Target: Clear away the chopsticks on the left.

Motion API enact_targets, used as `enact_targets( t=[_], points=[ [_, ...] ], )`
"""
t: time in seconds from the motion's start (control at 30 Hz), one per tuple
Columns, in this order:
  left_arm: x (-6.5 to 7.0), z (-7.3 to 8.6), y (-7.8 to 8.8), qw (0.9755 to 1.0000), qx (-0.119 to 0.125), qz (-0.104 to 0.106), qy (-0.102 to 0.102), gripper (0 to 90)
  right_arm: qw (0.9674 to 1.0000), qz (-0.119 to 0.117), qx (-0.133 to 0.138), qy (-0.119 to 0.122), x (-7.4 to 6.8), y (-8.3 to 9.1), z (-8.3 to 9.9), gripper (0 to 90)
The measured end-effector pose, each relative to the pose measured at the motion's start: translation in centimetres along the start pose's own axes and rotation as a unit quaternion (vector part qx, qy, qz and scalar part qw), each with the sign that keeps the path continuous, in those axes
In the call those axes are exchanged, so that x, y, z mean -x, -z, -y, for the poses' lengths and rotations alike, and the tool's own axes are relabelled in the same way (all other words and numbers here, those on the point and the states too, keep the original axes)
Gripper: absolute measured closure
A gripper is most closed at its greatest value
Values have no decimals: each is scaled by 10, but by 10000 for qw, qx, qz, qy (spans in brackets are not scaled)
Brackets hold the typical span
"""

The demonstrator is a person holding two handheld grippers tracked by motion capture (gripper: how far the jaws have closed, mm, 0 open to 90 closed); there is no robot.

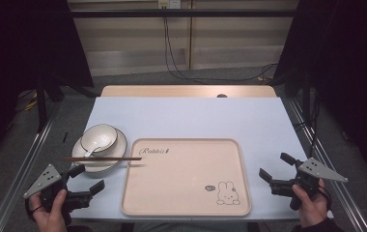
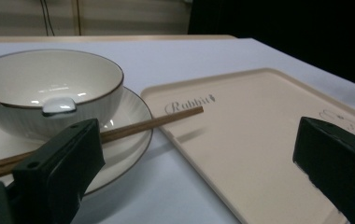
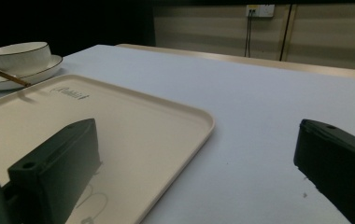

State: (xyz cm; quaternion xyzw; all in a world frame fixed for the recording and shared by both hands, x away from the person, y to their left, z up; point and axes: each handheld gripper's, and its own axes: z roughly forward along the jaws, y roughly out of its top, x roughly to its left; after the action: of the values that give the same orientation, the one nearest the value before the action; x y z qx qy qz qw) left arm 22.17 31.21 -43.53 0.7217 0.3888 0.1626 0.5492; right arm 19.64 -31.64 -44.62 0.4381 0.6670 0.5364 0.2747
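Your left gripper (image 1: pixel 89 178) and right gripper (image 1: pixel 274 168) gape wide, empty, flanking the beige rectangular plastic tray (image 1: pixel 172 183). At ten o'clock, brown wooden chopsticks (image 1: pixel 102 158) bridge the white ribbed saucer (image 1: pixel 116 147); its white bowl (image 1: pixel 99 136) half-hides a spoon (image 1: pixel 91 151).

The tray (image 1: pixel 186 178) lies at the middle of the worktop (image 1: pixel 186 113), toward its near edge; the plate (image 1: pixel 116 147) sits just left of the tray's far left corner; the bowl (image 1: pixel 99 137) stands on the plate, with a spoon (image 1: pixel 91 152) in it; the chopsticks (image 1: pixel 102 158) lie across the plate's near rim, their tips reaching over the tray's left edge; the left gripper (image 1: pixel 89 178) is before the plate, the right gripper (image 1: pixel 274 166) right of the tray.
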Motion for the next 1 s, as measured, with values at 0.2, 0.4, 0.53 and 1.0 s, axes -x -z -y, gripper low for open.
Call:
enact_targets(
  t=[0.2, 0.4, 0.53, 1.0],
  points=[
    [3, 0, -1, 9999, -20, 164, 5, 15, 10000, 10, 3, 12, 0, -1, 0, 0],
    [6, 0, -4, 9990, -108, 427, -66, 19, 10000, 2, -23, 53, 0, -1, 0, 1],
    [7, -1, -4, 9979, -218, 601, -128, 27, 10000, 25, -31, 78, 0, -2, 0, 3],
    [-19, -6, 3, 9980, -341, 483, -217, 30, 9999, 35, -51, 128, -1, -3, 0, 6]
  ],
)
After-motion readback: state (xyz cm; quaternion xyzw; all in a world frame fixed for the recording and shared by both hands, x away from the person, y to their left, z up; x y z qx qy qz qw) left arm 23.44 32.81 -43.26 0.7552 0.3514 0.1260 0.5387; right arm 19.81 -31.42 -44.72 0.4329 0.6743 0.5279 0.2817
